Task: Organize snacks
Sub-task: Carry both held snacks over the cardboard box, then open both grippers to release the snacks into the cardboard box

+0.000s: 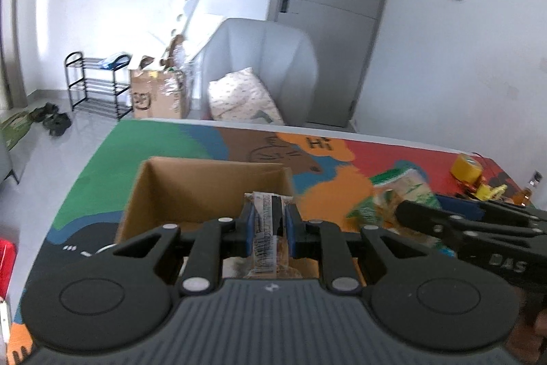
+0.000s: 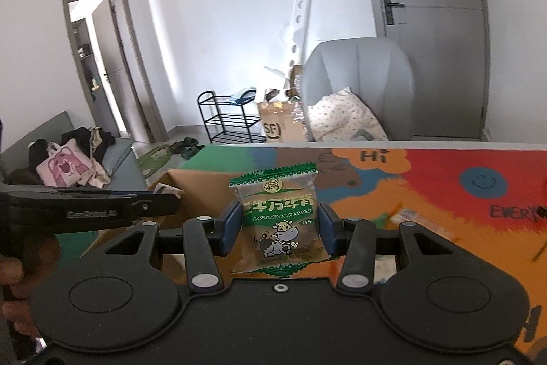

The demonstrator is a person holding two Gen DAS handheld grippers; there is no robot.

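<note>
- Left wrist view: left gripper [image 1: 270, 224] has its jaws pinched nearly together on a thin clear snack packet [image 1: 268, 228], held edge-on with a barcode strip showing; the packet sits directly in front of and above the open cardboard box [image 1: 191, 190]
- Right wrist view: right gripper [image 2: 279, 228] has its jaws partly open, clamped on both side edges of a green cow biscuit packet [image 2: 278, 218], upright, label facing the camera
- Box stands on the colourful counter [image 1: 154, 142], on the green/dark end; its inside is mostly hidden by the gripper body, so can't tell what's already in it
- From the right wrist the box [image 2: 201, 190] lies left of the green packet and further out; the left gripper [image 2: 164, 204] shows at the left edge, over the box's near side
- More loose snacks remain on the counter: an orange-ish packet [image 2: 407, 214] to the right, blurred
- Yellow tape roll [image 1: 466, 168] at the far right corner, not part of the job
- Step, as I read it: both packets are lifted and in transit to the box, left one closest to the drop
- Next move likely needs: left packet centred over the opening, then release; right must swing left past the box wall before letting go; watch the two grippers crowding each other over one small opening
</note>
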